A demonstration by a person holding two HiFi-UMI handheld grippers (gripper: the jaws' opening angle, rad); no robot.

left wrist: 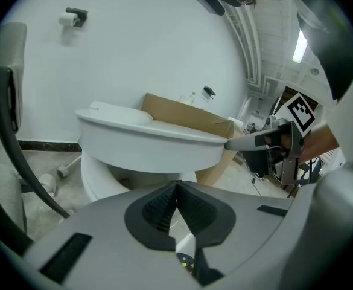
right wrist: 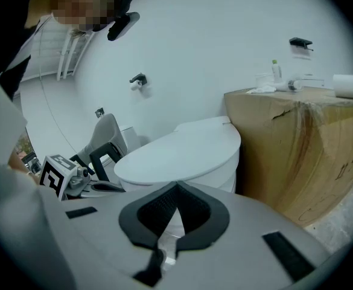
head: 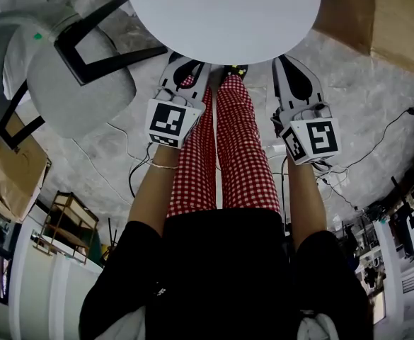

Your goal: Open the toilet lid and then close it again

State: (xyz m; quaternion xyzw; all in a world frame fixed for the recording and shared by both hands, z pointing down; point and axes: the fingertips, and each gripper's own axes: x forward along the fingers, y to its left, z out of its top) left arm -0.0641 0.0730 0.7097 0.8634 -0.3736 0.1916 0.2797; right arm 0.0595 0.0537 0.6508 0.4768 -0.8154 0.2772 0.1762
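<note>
Looking down on the toilet lid, shut flat, far centre. Holding left gripper by its near-left edge, jaws pinched together on nothing; same for right gripper, near-right.

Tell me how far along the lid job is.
The white oval toilet lid lies flat, closed. Left gripper and right gripper sit at its front edge, jaws together, empty. Nothing shows whether it was opened already; if not, lifting and lowering both remain.
</note>
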